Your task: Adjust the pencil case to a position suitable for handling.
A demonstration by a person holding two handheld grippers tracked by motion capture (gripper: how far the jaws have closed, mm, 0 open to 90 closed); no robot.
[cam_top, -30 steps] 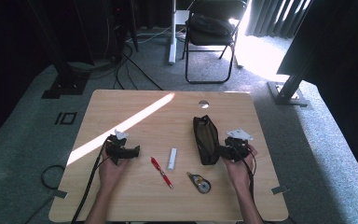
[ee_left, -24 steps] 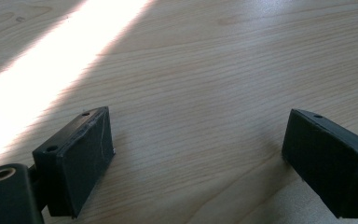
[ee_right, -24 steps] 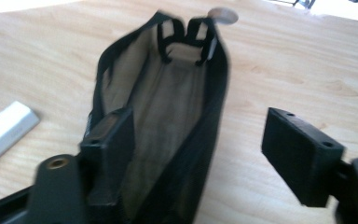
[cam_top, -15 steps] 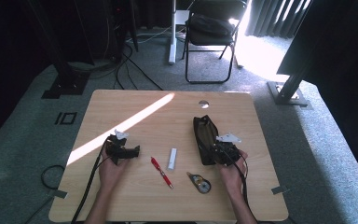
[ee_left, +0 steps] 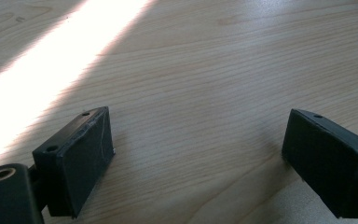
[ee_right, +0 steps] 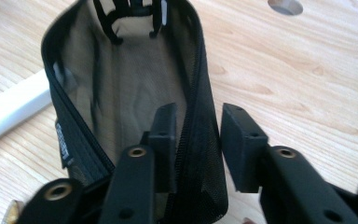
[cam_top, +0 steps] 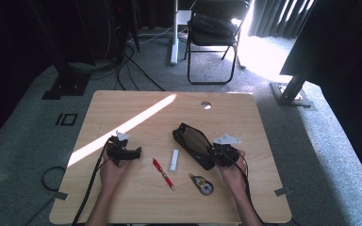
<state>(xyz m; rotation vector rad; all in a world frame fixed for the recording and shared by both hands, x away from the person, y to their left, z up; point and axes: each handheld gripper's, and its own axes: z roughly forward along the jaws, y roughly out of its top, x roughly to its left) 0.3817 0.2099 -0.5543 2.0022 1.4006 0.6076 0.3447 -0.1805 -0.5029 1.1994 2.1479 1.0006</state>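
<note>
A black mesh pouch [cam_top: 191,141] lies unzipped and slanted on the wooden table [cam_top: 136,103]. My right gripper [cam_top: 213,151] is at its near right end. In the right gripper view, one jaw of this gripper [ee_right: 199,114] is inside the pouch [ee_right: 121,79] and the other outside. The jaws have just been closing, with the zipped side wall pinched between them. My left gripper [cam_top: 134,152] rests on the table's left part. Its jaws [ee_left: 198,121] stand wide open over bare wood.
A red pen [cam_top: 163,174], a white stick [cam_top: 174,160] and a small tape roll [cam_top: 201,183] lie between the hands near the front edge. The white stick [ee_right: 9,112] is just left of the pouch. A cable hole [cam_top: 206,105] sits at the back; a chair [cam_top: 214,28] stands beyond.
My right gripper has shifted left onto the pouch and its jaws have narrowed on the wall. The pouch has swung to a slant and moved left. The left hand stayed put.
</note>
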